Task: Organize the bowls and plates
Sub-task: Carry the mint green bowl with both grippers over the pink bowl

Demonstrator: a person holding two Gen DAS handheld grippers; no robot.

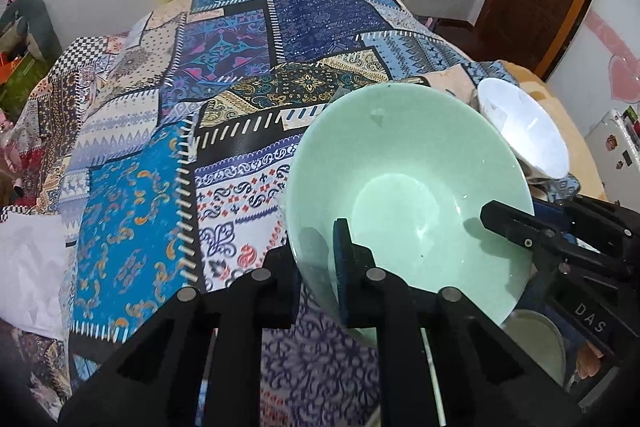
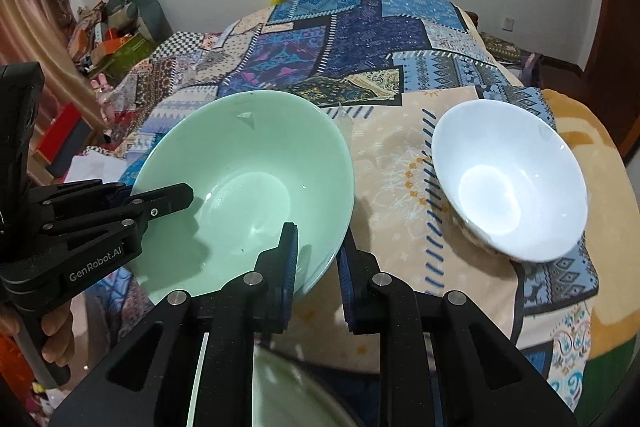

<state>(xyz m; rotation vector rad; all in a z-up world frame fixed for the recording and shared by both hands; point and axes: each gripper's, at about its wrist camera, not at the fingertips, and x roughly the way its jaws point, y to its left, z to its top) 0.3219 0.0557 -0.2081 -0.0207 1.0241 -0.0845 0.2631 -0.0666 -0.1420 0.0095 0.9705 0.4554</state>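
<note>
Both grippers pinch the rim of the green bowl (image 2: 244, 187), held tilted above the patchwork cloth (image 1: 168, 155): the left gripper (image 1: 316, 259) on its left side, the right gripper (image 2: 316, 259) on its right. Beyond it a white bowl (image 2: 508, 187) sits on the cloth, apparently resting on something beneath. Below the fingers lies a pale plate (image 2: 288, 399), mostly hidden.
</note>
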